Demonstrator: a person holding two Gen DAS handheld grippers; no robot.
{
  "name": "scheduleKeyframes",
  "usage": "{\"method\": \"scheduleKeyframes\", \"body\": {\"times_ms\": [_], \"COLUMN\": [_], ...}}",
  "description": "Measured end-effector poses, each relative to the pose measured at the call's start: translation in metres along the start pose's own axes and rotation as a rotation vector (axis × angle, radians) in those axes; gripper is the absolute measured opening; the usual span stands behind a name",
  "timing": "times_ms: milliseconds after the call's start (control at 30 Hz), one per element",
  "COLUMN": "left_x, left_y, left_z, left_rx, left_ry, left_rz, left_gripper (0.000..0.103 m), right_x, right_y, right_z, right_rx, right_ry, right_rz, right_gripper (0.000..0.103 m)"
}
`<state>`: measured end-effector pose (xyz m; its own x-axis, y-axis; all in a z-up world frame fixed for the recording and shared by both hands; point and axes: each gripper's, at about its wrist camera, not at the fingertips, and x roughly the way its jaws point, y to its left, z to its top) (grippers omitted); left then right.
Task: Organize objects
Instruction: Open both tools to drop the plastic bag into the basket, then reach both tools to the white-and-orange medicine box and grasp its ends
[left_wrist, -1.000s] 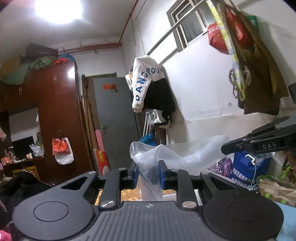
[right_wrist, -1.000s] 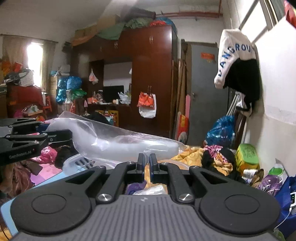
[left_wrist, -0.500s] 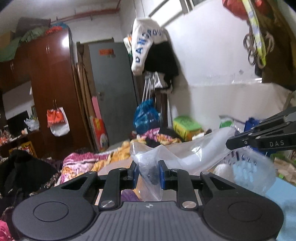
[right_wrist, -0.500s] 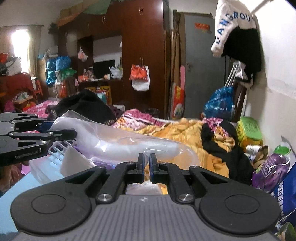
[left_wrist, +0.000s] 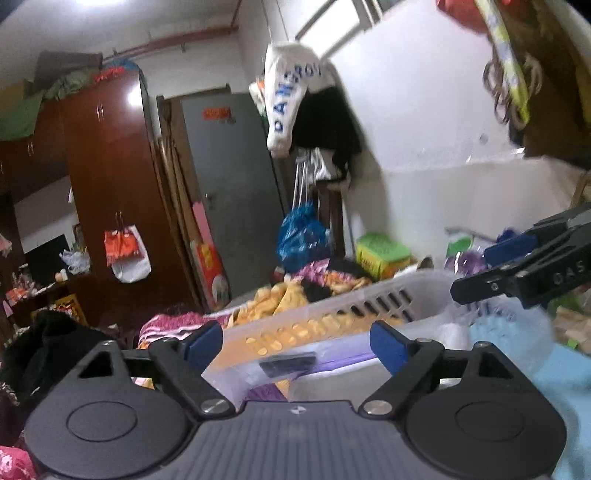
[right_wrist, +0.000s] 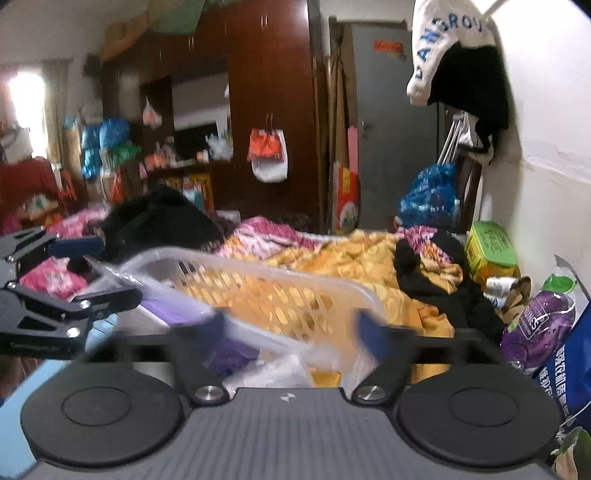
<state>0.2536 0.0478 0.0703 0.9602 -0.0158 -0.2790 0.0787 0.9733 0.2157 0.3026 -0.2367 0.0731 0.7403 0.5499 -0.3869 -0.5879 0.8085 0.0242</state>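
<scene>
A clear plastic bag (left_wrist: 291, 363) with a dark item inside lies in the white slotted basket (left_wrist: 332, 314), just ahead of my left gripper (left_wrist: 295, 341), whose jaws stand wide open and hold nothing. My right gripper (right_wrist: 291, 325) is open too, motion-blurred, over the same basket (right_wrist: 280, 284); loose clear plastic (right_wrist: 291, 365) and a purple item (right_wrist: 177, 310) lie in it. Each gripper shows at the edge of the other's view: the right one (left_wrist: 517, 280), the left one (right_wrist: 66, 306).
The basket stands on a light blue surface (left_wrist: 561, 387). Behind it a bed is piled with orange and pink bedding (right_wrist: 354, 258) and black clothes (right_wrist: 443, 288). Bags and a green box (right_wrist: 487, 251) line the right wall. A wardrobe (left_wrist: 110, 192) and grey door (left_wrist: 229, 184) stand beyond.
Both grippers came down to the basket and opened. The left one let go of the plastic bag, which now lies in the basket.
</scene>
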Motion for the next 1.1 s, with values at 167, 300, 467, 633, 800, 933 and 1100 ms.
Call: {"method": "scheduleKeyframes", "body": {"times_ms": [167, 300, 467, 633, 800, 933, 1100], "left_x": [-0.065, -0.092, -0.078, -0.053, -0.040, -0.030, -0.041], "left_y": [-0.001, 0.006, 0.027, 0.041, 0.038, 0.040, 0.038], "left_z": [-0.018, -0.055, -0.097, -0.111, -0.127, -0.131, -0.136], "left_rx": [-0.028, -0.061, -0.120, -0.177, -0.162, -0.191, -0.138], "left_ry": [-0.070, -0.012, 0.097, 0.196, 0.278, 0.312, 0.288], "left_rz": [0.007, -0.014, -0.051, -0.143, -0.187, -0.263, -0.373], "left_gripper": [0.089, 0.091, 0.091, 0.091, 0.090, 0.087, 0.081], "right_x": [-0.051, -0.061, -0.038, -0.011, 0.007, 0.020, 0.016], "right_y": [0.001, 0.010, 0.043, 0.088, 0.118, 0.126, 0.122], "right_z": [-0.027, -0.068, -0.114, -0.124, -0.124, -0.124, -0.129], "right_rx": [0.009, 0.028, 0.009, -0.016, -0.095, -0.127, -0.168], "right_ry": [-0.104, -0.044, 0.096, 0.196, 0.253, 0.276, 0.259], "right_rz": [0.050, 0.123, 0.244, 0.343, 0.336, 0.305, 0.277], "right_gripper": [0.103, 0.103, 0.103, 0.103, 0.103, 0.097, 0.081]}}
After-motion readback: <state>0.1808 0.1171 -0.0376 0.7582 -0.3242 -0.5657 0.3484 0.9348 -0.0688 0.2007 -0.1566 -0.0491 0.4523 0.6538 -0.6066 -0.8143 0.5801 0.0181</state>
